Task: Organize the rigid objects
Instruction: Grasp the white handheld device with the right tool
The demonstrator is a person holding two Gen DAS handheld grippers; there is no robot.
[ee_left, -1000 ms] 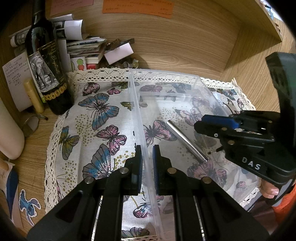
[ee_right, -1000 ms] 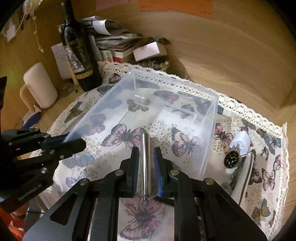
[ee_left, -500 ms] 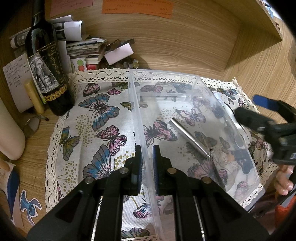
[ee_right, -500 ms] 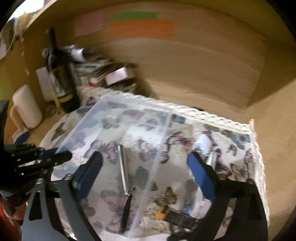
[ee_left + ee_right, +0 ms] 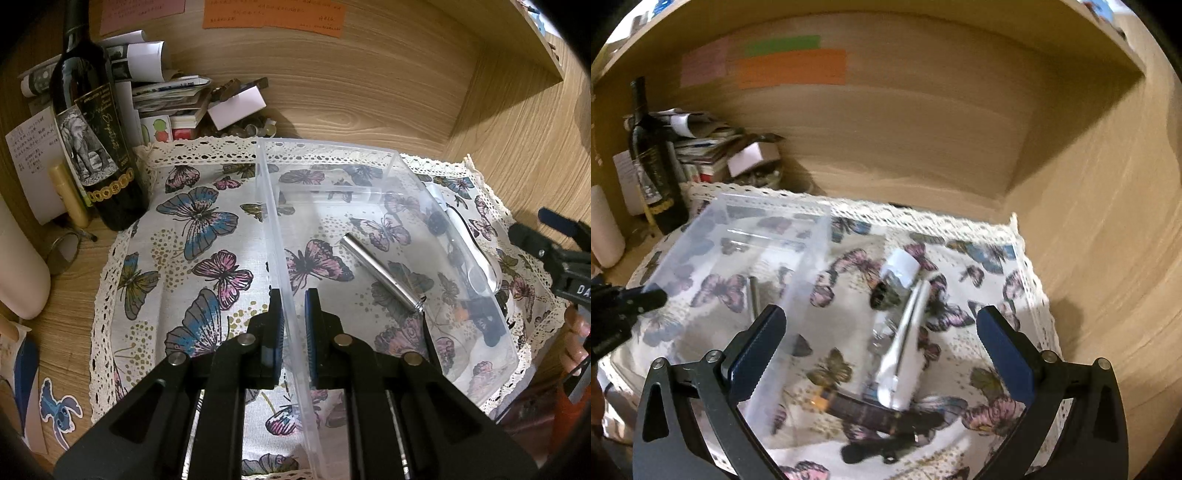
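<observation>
My left tongs (image 5: 291, 314) clamp the clear bin's (image 5: 391, 162) wall; the metal tube (image 5: 380, 275) lies inside. My right tongs (image 5: 882, 354), spread and empty, hover over the white bottle (image 5: 897, 267) and other items outside.

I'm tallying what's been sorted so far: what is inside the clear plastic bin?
One silver metal cylinder lies on the floor of the clear plastic bin, with a thin dark cord trailing from its near end. The left gripper's fingers hide the near corner.
</observation>
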